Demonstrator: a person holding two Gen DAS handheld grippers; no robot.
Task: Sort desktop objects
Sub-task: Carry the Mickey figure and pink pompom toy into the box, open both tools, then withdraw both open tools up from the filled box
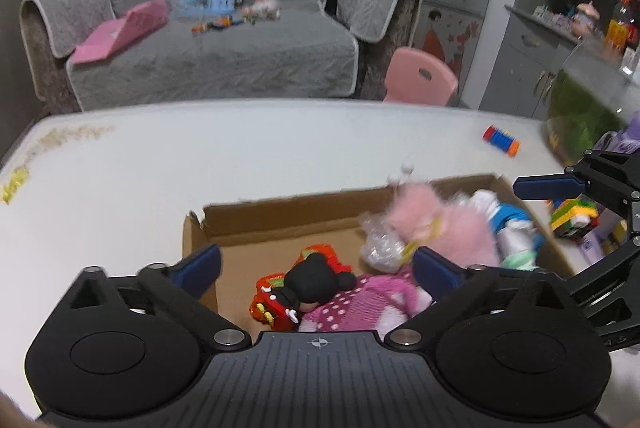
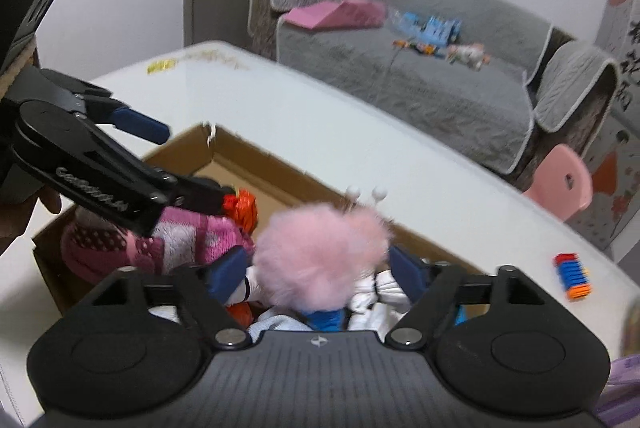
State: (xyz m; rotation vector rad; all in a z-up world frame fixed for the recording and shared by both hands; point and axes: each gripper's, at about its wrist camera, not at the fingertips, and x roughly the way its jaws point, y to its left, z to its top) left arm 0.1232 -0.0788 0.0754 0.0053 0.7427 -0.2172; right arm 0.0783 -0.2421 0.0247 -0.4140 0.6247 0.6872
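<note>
Cardboard brown open box under both spread, empty grippers — only the right view shows the fluffy pink toy's white antennae clearly, perhaps a snail.

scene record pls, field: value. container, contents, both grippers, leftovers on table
container: open cardboard box on the white table
contents: pink fluffy toy, doll in pink dotted dress, red toy, white and blue items, partly hidden
left gripper: open over the doll, pads not touching it
right gripper: open, fluffy toy between the fingers, not gripped
leftovers: striped roller toy on the table beyond the box
</note>
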